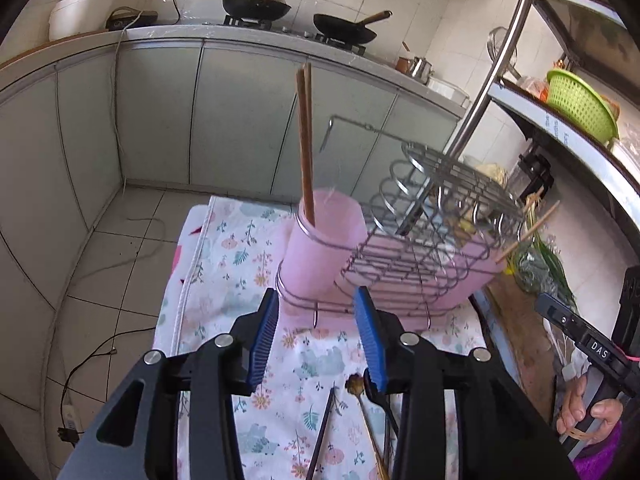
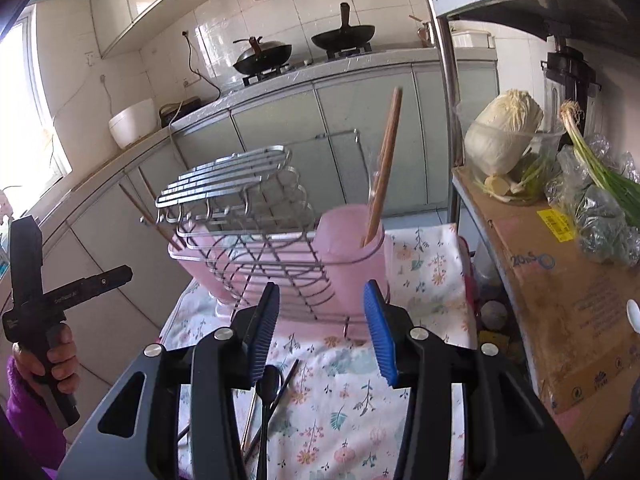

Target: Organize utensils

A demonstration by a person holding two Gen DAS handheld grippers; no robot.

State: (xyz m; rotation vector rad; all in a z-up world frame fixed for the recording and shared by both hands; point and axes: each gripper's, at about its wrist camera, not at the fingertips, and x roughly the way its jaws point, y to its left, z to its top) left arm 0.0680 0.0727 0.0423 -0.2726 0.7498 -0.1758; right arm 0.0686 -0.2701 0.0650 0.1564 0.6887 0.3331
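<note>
Your chopsticks (image 1: 306,140) stand upright as a pair in the pink cup (image 1: 326,240), ahead of the left gripper (image 1: 320,334) and a little beyond its fingertips. From the right wrist view the same chopsticks (image 2: 386,172) lean in the cup (image 2: 352,252), just past the right gripper (image 2: 324,330) and toward its right finger. The cup sits in a wire ring at the end of the rack (image 1: 436,232), which spreads right of the left fingers. In the right view the rack (image 2: 240,220) is ahead and left of the fingers.

On the cloth (image 1: 236,264), under and between your left fingers, lie loose utensils: a dark stick (image 1: 322,432) and a brown spoon (image 1: 360,396) close to the right pad (image 1: 370,344). In the right view a black spoon (image 2: 270,384) lies just below the left pad (image 2: 266,332), with a stick (image 2: 286,380) beside it.

Both grippers: jaws apart, roughly halfway, nothing between the pads, nothing held.

Far right of the left fingers you see your right hand (image 1: 592,412) on its handle. Far left of the right fingers, your left hand (image 2: 52,360). Cabbage (image 2: 502,136) and scallions (image 2: 600,168) sit on a box (image 2: 560,300), right of the right fingers.
</note>
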